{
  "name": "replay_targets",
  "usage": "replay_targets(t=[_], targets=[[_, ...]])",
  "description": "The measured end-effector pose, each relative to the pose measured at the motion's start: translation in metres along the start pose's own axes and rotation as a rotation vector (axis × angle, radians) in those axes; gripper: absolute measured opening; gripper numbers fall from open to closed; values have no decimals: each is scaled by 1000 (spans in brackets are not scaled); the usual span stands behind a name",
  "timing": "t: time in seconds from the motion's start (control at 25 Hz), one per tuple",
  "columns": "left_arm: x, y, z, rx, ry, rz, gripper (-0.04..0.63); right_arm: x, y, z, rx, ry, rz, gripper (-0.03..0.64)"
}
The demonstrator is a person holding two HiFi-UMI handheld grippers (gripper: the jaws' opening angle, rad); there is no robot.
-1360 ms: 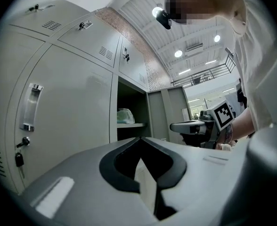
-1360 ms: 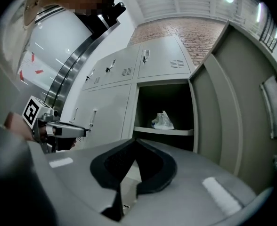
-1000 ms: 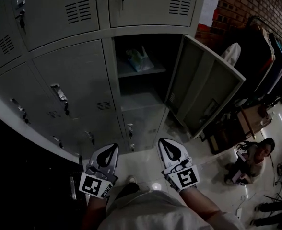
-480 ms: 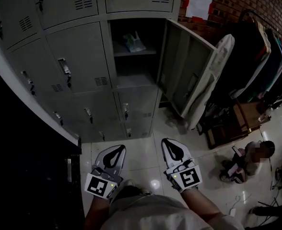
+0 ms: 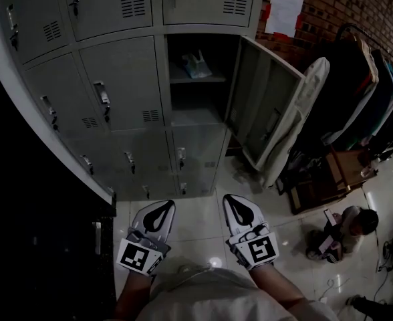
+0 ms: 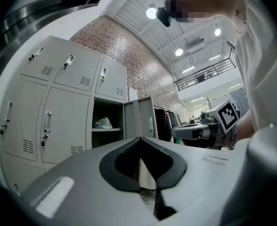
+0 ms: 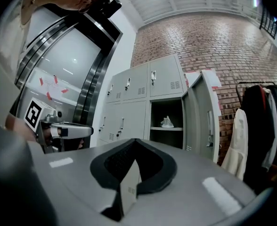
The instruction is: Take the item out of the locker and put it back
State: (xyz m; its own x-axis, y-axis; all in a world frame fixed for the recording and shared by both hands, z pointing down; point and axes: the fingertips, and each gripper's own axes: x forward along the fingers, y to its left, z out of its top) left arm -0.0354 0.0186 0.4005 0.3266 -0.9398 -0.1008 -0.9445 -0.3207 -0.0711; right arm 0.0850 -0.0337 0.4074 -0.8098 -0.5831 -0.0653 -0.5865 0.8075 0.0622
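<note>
Open locker (image 5: 196,109) slightly rightward, tools (image 5: 162,206) (image 5: 232,199) unmoved (shut)

Running dim and underexposed in the head view, with the left edge sinking into near black and the open locker compartment (image 5: 196,102) lying in deep shadow. Catching a small glare spot on the glossy floor (image 5: 200,225). Coming brighter in both gripper views, lit from above by round ceiling lamps (image 6: 151,13) (blown out to white). Bending straight lines hard toward the edges and darkening into a round vignette at the corners. Blurring softly on the nearest surfaces, showing sharper detail on the brick wall (image 7: 209,46).
</note>
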Motion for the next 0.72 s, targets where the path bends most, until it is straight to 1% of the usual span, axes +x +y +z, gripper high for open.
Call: replay_targets(t=[0.4,0.72], targets=[[-8,12,0,6,-3,-14,2,8,14,-2,10,17,-1,0],[-6,13,-4,-2,4,-31,2,11,14,-2,4,13,-16,0]])
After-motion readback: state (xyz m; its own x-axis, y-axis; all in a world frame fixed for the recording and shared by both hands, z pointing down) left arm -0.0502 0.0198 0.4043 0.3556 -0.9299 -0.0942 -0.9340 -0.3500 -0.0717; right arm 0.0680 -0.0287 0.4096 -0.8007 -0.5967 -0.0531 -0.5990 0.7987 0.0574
